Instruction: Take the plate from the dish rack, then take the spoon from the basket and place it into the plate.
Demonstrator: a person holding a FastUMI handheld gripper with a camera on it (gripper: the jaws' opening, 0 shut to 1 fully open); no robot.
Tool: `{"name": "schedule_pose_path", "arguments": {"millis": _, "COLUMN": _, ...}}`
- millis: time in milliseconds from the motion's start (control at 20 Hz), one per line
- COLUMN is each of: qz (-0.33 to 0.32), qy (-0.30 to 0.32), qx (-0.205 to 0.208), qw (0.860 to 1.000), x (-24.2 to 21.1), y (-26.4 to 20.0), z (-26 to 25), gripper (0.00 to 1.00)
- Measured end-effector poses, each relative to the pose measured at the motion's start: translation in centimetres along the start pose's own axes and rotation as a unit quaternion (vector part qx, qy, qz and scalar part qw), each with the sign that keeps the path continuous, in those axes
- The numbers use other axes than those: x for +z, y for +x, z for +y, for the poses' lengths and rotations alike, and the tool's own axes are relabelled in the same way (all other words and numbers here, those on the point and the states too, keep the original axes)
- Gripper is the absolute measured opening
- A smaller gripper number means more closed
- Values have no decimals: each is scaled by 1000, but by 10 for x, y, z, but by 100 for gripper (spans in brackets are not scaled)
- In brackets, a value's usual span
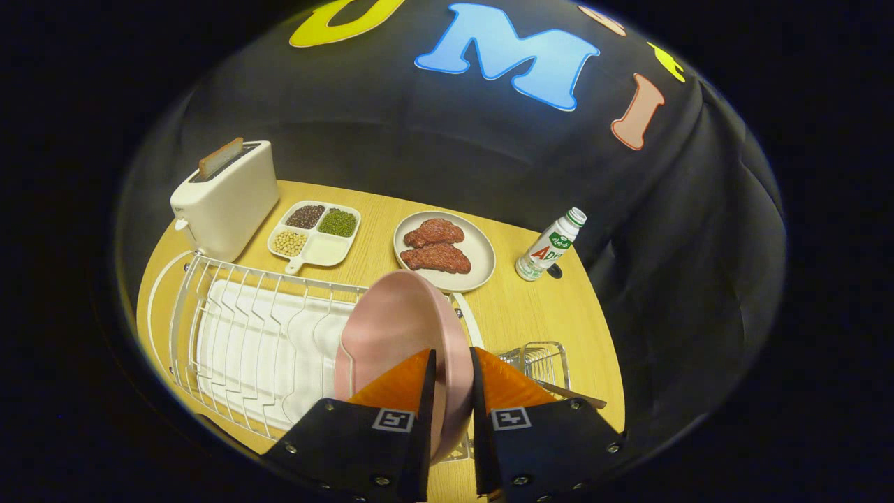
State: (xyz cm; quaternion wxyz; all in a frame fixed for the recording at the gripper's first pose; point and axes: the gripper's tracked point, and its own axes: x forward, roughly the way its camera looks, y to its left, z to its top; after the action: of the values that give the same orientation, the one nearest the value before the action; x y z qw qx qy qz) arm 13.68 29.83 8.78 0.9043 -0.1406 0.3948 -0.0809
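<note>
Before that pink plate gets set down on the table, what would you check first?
1. Grip: gripper fingers closed on the pink plate's rim, ok.
2. Plate free of the dish rack: lower edge hidden, cannot tell.
3. Bare table to set it on, between rack and bottle: ok.
4. Clear of the steak plate just beyond: close, cannot tell.
5. Spoon waiting in the basket: ok.

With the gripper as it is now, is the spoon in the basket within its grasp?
Probably not yet. The gripper is shut on the pink plate, so its fingers are occupied. The spoon lies in the wire basket just beside the fingers with nothing over it; the plate must be set down first.
</note>
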Motion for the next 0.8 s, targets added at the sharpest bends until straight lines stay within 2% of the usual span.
{"name": "schedule_pose_path", "arguments": {"millis": 50, "qz": 5, "qy": -1, "qx": 1, "qw": 1000, "x": -4, "y": -2, "z": 2, "gripper": 20}}
{"name": "schedule_pose_path", "arguments": {"millis": 150, "qz": 13, "qy": 6, "qx": 3, "qw": 1000, "x": -2, "y": -3, "z": 2, "gripper": 19}}
{"name": "schedule_pose_path", "arguments": {"millis": 200, "qz": 18, "qy": 30, "qx": -2, "qw": 999, "x": -2, "y": -9, "z": 3, "gripper": 19}}
{"name": "schedule_pose_path", "arguments": {"millis": 250, "qz": 22, "qy": 33, "qx": -2, "qw": 999, "x": 1, "y": -6, "z": 4, "gripper": 10}}
{"name": "schedule_pose_path", "arguments": {"millis": 600, "qz": 15, "qy": 18, "qx": -27, "qw": 999, "x": 12, "y": -17, "z": -5, "gripper": 10}}
{"name": "schedule_pose_path", "arguments": {"millis": 750, "qz": 11, "qy": -5, "qx": -51, "qw": 999, "x": 15, "y": -23, "z": -5, "gripper": 10}}
{"name": "schedule_pose_path", "arguments": {"millis": 800, "qz": -3, "qy": -20, "qx": -70, "qw": 997, "x": 24, "y": -30, "z": -9, "gripper": 10}}
